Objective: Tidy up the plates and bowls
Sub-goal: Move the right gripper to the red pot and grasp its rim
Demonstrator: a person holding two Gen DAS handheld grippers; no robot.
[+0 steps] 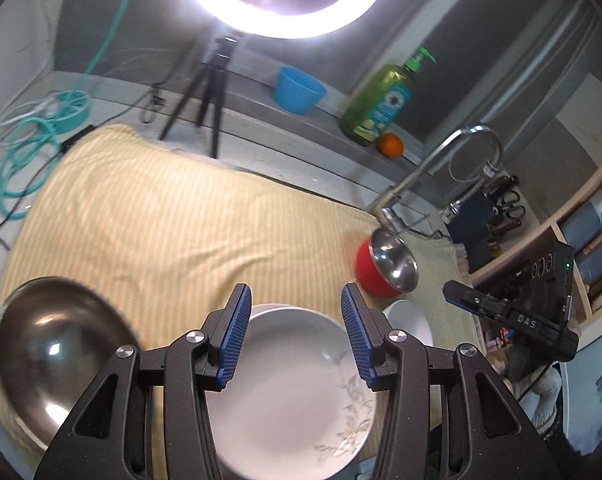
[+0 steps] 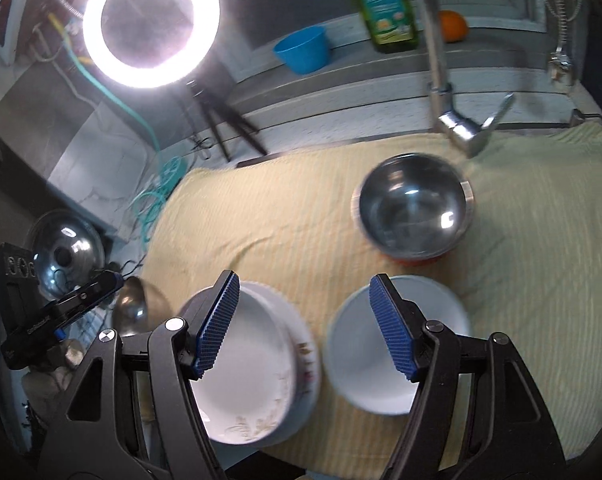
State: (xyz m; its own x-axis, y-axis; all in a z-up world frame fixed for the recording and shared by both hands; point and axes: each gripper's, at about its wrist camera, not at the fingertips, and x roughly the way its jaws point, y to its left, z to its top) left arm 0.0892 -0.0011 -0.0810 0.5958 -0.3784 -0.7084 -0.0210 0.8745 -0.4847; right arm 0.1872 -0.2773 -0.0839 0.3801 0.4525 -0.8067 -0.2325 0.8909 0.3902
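Note:
A stack of white plates with a leaf pattern [image 1: 297, 392] [image 2: 253, 368] lies on the yellow striped cloth [image 1: 161, 224] near its front edge. A white bowl [image 2: 393, 344] [image 1: 411, 320] sits just right of the stack. A red bowl with a steel inside [image 1: 389, 264] [image 2: 415, 208] stands farther back. A large steel bowl [image 1: 57, 356] sits left of the plates. My left gripper [image 1: 293, 304] is open and empty above the plates. My right gripper [image 2: 305, 292] is open and empty above the gap between plates and white bowl.
A ring light on a tripod [image 1: 217, 92] stands at the back. A tap [image 1: 441, 160] [image 2: 449, 92] overhangs the cloth near the red bowl. A blue bowl [image 1: 299, 90], green soap bottle [image 1: 381, 104] and orange [image 1: 390, 146] sit on the ledge. A steel lid [image 2: 67, 252] lies left.

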